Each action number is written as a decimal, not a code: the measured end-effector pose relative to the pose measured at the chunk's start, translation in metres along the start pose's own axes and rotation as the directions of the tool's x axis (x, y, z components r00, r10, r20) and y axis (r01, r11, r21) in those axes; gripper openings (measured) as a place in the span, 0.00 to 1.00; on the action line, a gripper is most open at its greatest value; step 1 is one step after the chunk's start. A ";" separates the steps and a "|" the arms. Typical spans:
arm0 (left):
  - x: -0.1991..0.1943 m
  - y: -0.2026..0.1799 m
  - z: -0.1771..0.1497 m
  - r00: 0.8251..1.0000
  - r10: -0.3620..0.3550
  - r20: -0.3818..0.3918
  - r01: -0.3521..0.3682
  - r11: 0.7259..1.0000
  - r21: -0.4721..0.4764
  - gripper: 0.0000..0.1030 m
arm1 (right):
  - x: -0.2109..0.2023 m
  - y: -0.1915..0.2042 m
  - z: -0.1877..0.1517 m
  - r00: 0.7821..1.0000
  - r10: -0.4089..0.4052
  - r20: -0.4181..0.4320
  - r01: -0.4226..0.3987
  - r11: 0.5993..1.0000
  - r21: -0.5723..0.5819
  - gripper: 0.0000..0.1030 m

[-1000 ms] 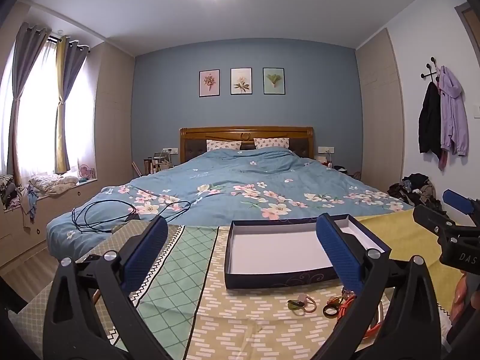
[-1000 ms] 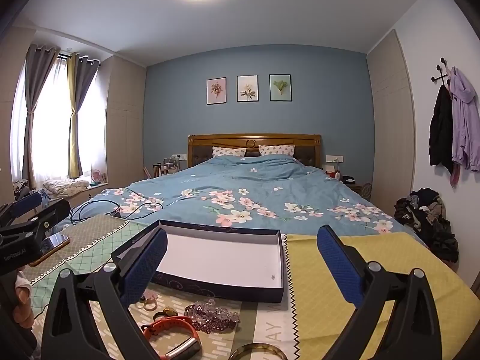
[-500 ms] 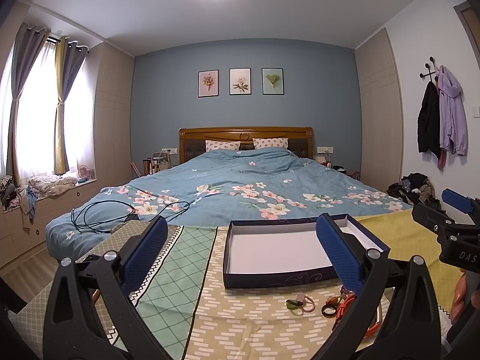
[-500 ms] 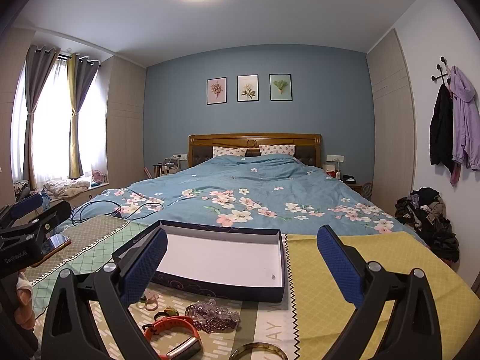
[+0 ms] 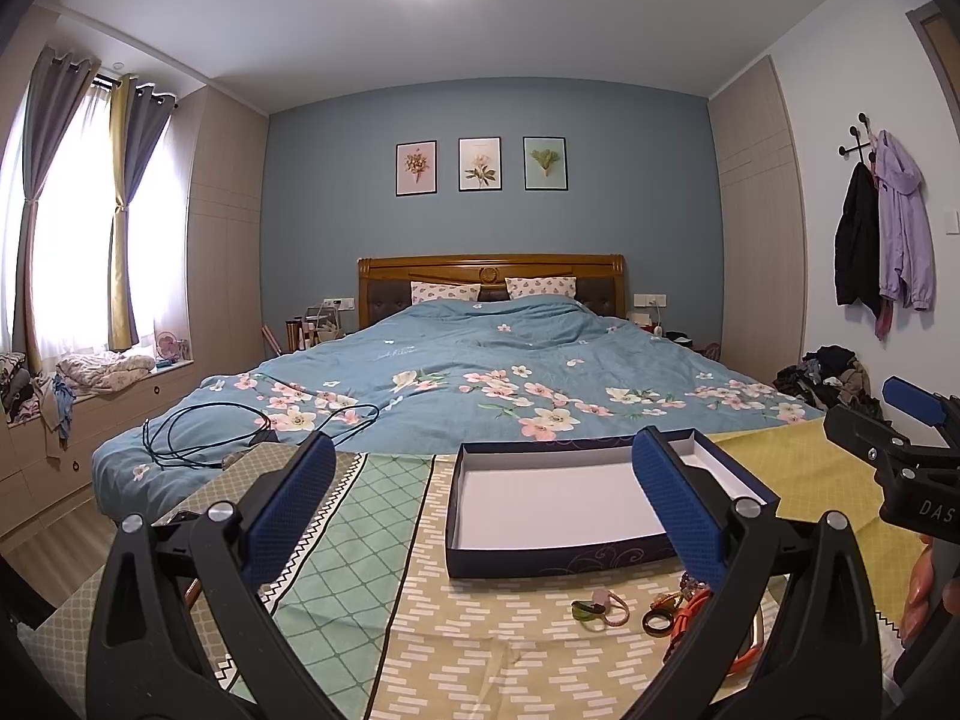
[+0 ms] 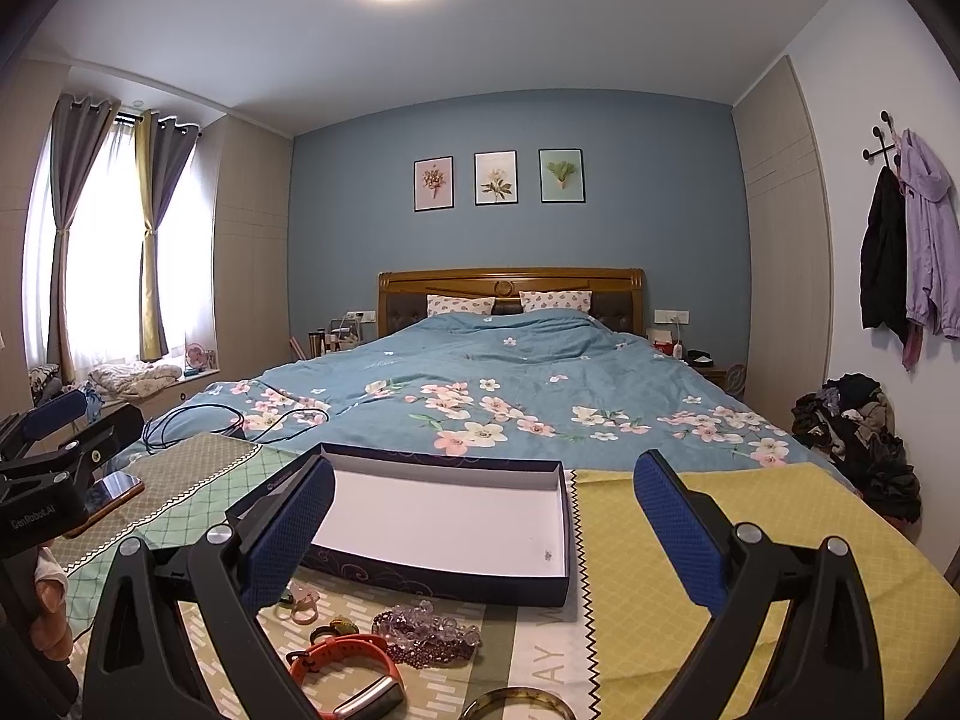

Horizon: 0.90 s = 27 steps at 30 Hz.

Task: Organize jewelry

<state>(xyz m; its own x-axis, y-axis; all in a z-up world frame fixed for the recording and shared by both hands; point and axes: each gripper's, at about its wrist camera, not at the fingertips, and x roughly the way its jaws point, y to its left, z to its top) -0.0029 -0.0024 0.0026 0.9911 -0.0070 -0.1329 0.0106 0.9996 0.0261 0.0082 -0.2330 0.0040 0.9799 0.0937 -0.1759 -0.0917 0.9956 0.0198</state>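
A shallow dark-blue box (image 5: 558, 561) with a white inside lies open on the patterned cloth, with nothing in it. Just in front of it lie small rings (image 5: 600, 609), a dark ring (image 5: 657, 621) and an orange band (image 5: 690, 618). My left gripper (image 5: 483, 468) is open above the cloth, left of the box. The right wrist view shows the box (image 6: 432, 579), purple beads (image 6: 429, 636), an orange watch band (image 6: 348, 666), a gold bangle (image 6: 519, 705) and rings (image 6: 300, 603). My right gripper (image 6: 486, 480) is open over the box's front, holding nothing.
A phone (image 6: 108, 495) lies on the cloth at the far left. Beyond the cloth is a bed with a floral blue duvet (image 5: 510, 372) and a black cable (image 5: 204, 426). A pile of clothes (image 6: 858, 426) sits on the floor at right.
Almost nothing differs. The left gripper has drifted slightly lower in the right wrist view; both grippers stay open.
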 end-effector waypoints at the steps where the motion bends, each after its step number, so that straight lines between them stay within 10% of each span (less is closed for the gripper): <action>1: 0.000 0.000 0.000 1.000 -0.001 -0.001 0.001 1.000 0.000 0.95 | 0.000 0.000 0.000 1.000 0.001 0.001 -0.001 1.000 0.000 0.94; 27: 0.001 0.000 -0.001 1.000 -0.001 -0.008 0.001 1.000 -0.002 0.95 | 0.003 0.000 -0.004 1.000 0.005 -0.011 -0.005 1.000 0.012 0.94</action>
<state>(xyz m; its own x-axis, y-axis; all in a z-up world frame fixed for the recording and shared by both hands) -0.0022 -0.0025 0.0019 0.9899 -0.0078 -0.1413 0.0114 0.9996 0.0245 0.0100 -0.2332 -0.0004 0.9774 0.0984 -0.1870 -0.0940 0.9950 0.0325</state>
